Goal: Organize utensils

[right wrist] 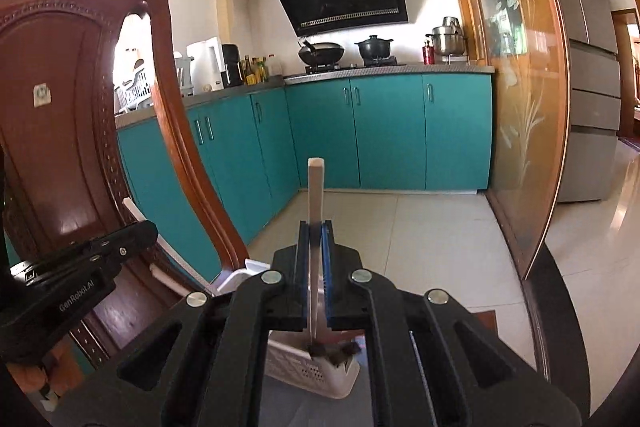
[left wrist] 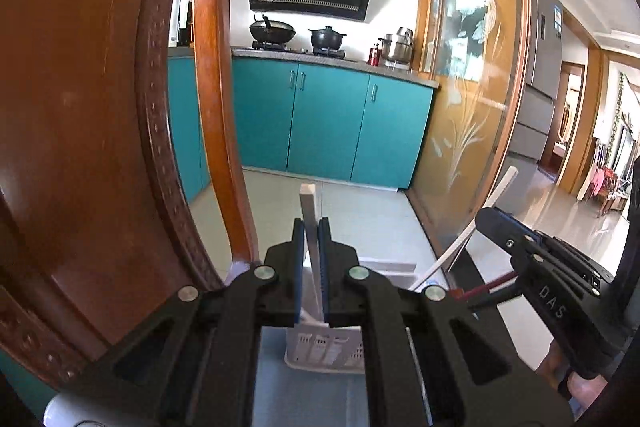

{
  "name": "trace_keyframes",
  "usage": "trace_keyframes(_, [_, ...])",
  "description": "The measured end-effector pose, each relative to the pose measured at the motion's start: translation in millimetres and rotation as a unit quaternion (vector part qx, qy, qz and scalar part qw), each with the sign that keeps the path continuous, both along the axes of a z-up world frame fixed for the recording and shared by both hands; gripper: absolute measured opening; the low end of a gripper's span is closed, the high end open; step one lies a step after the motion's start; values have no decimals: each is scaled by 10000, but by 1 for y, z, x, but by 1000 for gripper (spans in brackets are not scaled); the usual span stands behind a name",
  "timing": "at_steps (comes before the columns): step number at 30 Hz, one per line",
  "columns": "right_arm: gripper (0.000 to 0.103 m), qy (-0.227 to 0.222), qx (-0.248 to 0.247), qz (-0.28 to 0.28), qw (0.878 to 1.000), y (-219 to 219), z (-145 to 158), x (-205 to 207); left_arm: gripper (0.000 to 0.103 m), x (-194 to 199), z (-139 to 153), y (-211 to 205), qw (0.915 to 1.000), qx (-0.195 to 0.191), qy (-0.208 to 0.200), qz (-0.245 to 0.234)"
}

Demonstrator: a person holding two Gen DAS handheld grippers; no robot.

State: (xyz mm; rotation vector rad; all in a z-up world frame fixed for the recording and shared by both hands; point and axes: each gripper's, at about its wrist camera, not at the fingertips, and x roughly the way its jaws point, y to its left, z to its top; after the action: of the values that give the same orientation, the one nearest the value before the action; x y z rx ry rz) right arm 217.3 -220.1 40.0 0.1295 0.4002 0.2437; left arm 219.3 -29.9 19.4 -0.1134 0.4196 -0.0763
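Observation:
In the left wrist view my left gripper (left wrist: 311,227) is shut on a flat white utensil handle (left wrist: 309,201) that sticks up between the pads. Its lower end reaches down toward a white perforated basket (left wrist: 324,351) directly below. To the right, my right gripper (left wrist: 486,217) holds another white handle (left wrist: 498,193), tilted. In the right wrist view my right gripper (right wrist: 316,229) is shut on a pale utensil handle (right wrist: 315,187); its dark lower end (right wrist: 334,349) hangs at the basket's (right wrist: 296,367) rim. My left gripper (right wrist: 146,227) shows at the left with its white handle (right wrist: 134,213).
A carved wooden chair back (left wrist: 80,107) stands close on the left. A glass sliding door (left wrist: 472,87) and a dark round table edge (right wrist: 560,307) are on the right. Teal cabinets (right wrist: 380,131) and a tiled floor (right wrist: 432,239) lie ahead.

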Motion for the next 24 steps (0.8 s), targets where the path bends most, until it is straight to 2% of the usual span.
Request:
trace_keyframes(4, [7, 82, 2, 23, 10000, -4, -8, -3, 8, -1, -8, -3, 9999, 125, 89, 17])
trace_keyframes(5, [13, 74, 3, 10, 10000, -5, -8, -6, 8, -2, -9, -4, 9998, 147, 99, 30])
trace_keyframes(6, [26, 49, 18, 6, 10000, -7, -5, -11, 8, -5, -11, -4, 9998, 169, 107, 55])
trace_keyframes(7, [34, -14, 45, 7, 10000, -9, -2, -17, 10, -7, -11, -5, 9997, 181, 108, 75])
trace_keyframes(8, [44, -141, 73, -17, 9999, -11, 3, -26, 15, -9, -11, -5, 9997, 199, 97, 85])
trace_keyframes(10, [52, -391, 66, -13, 9992, -14, 12, -44, 22, -20, -8, -7, 9994, 321, -1, 121])
trace_keyframes(12, [70, -702, -40, 2, 9975, -17, 22, -73, 29, -34, -7, -10, 9986, 486, -122, 143])
trace_keyframes(14, [81, -921, -170, -5, 9956, -19, 25, -100, 44, -53, -7, -14, 9974, 651, -257, 181])
trace_keyframes(16, [92, -1000, -302, -10, 9945, -22, 23, -120, 53, -70, -8, -17, 9967, 717, -343, 169])
trace_keyframes(17, [99, -1012, -404, -37, 9940, -24, 18, -134, 63, -84, -10, -18, 9962, 754, -403, 147])
trace_keyframes(20, [100, -924, -591, -85, 9939, -30, -1, -164, 81, -117, -18, -20, 9945, 914, -512, 63])
trace_keyframes(24, [100, -582, -652, -159, 9960, -40, -24, -189, 93, -148, -31, -22, 9935, 1062, -398, -11])
